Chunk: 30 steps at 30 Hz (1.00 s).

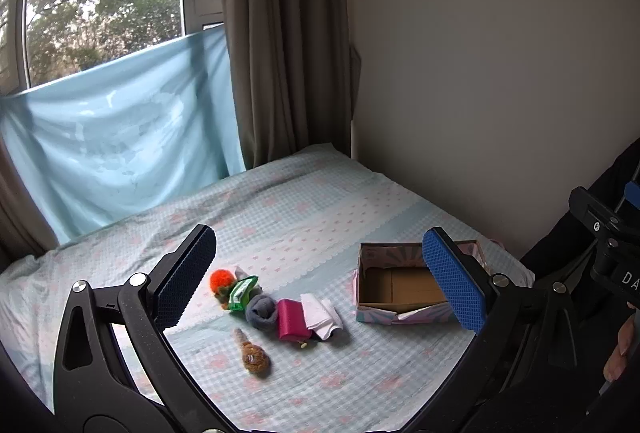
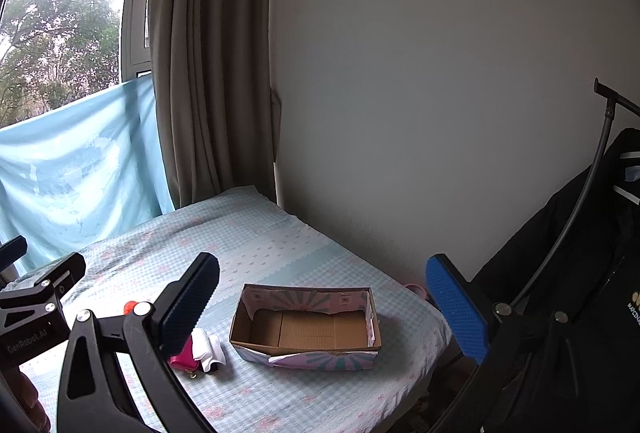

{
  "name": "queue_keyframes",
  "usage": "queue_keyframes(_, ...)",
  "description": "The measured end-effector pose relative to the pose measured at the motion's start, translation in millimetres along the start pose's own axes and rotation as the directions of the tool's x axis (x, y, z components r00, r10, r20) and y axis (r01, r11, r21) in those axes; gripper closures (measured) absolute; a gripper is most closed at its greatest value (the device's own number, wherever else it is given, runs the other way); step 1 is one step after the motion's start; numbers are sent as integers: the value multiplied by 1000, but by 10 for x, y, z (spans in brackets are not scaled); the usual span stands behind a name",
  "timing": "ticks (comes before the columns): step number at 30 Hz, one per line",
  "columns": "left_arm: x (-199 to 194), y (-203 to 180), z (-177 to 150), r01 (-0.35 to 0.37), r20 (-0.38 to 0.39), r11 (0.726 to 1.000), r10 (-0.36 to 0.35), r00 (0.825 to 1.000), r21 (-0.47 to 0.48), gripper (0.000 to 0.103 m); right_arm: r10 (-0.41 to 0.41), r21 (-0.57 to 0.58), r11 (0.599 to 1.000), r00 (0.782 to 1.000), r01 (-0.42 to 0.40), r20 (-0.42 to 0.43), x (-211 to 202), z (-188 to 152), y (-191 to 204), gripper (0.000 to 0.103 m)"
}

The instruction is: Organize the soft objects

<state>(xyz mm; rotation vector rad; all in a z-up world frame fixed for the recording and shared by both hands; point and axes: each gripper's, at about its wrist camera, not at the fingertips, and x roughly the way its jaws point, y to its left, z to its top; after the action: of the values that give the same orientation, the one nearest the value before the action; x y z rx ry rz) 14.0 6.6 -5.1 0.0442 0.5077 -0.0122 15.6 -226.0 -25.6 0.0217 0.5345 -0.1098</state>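
Note:
Several soft things lie in a row on the bed: an orange pom-pom toy (image 1: 222, 279), a green packet (image 1: 242, 292), a grey rolled sock (image 1: 261, 311), a magenta pouch (image 1: 292, 319), a white folded cloth (image 1: 321, 314) and a brown plush toy (image 1: 253, 355). An open, empty cardboard box (image 1: 400, 289) stands to their right; it also shows in the right wrist view (image 2: 308, 327). My left gripper (image 1: 320, 273) is open and empty above the row. My right gripper (image 2: 324, 305) is open and empty above the box. The pouch (image 2: 184, 355) and cloth (image 2: 208, 347) show partly behind its left finger.
The bed (image 1: 304, 201) has a light blue checked sheet. A wall (image 1: 480, 73) borders it on the right. A brown curtain (image 1: 280, 33) and a blue cloth (image 1: 120, 137) over the window stand behind. A dark jacket (image 2: 580, 273) hangs at the right.

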Motion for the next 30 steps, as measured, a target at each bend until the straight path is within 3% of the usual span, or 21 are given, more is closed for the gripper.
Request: queue_keyframes(30,5,-24,-25,5,-8,1000,-5,1000,-6,0,-2,11,1000,1000,2,-8,-4,-24,-54,0)
